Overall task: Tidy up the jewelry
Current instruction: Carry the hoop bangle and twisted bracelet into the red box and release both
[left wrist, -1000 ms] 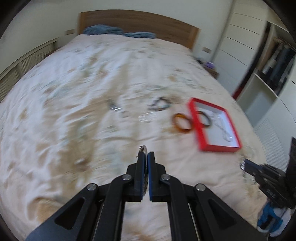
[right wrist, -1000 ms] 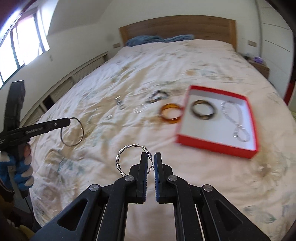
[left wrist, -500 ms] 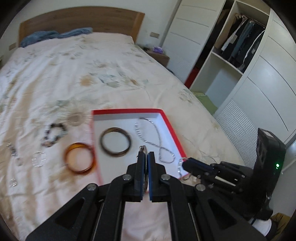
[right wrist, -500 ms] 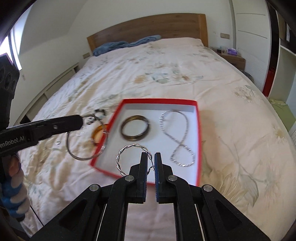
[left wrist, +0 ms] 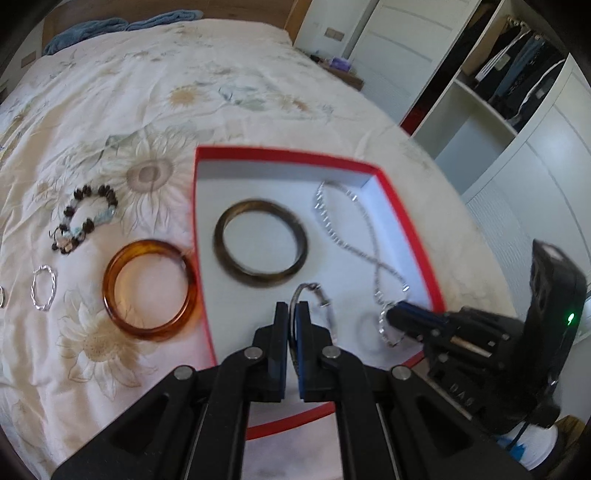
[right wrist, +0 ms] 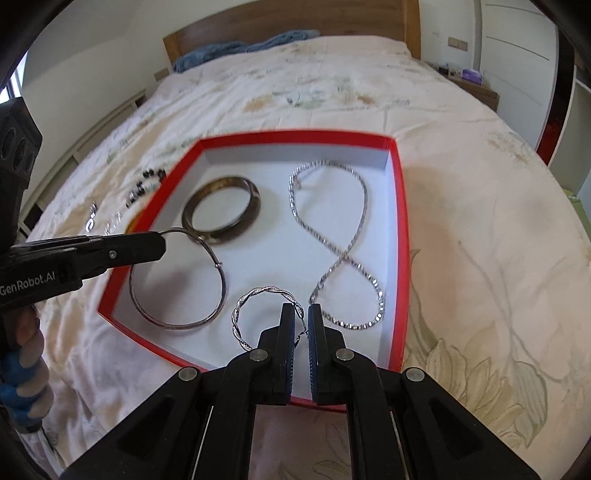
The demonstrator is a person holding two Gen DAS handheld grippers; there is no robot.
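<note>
A red box (left wrist: pixel 410 225) (right wrist: pixel 402 206) with a white floor lies on the bed and holds a dark bangle (left wrist: pixel 260 248) (right wrist: pixel 221 210) and a silver chain (left wrist: pixel 354 236) (right wrist: pixel 340 236). My left gripper (left wrist: pixel 291 310) (right wrist: pixel 162 245) is shut on a thin plain hoop (left wrist: pixel 314 291) (right wrist: pixel 177 280), held over the box's near left part. My right gripper (right wrist: pixel 301 314) (left wrist: pixel 391 314) is shut on a twisted silver hoop (right wrist: pixel 255 299) (left wrist: pixel 388 328), held over the box's near edge.
On the flowered bedspread left of the box lie an amber bangle (left wrist: pixel 147 288), a beaded bracelet (left wrist: pixel 85 221) and a small twisted silver hoop (left wrist: pixel 43 288). A wardrobe with open shelves (left wrist: pixel 498 92) stands to the right. A wooden headboard (right wrist: pixel 288 33) is at the far end.
Both grippers have swung from the open bedspread towards the red box and come down close over it, each still holding its hoop.
</note>
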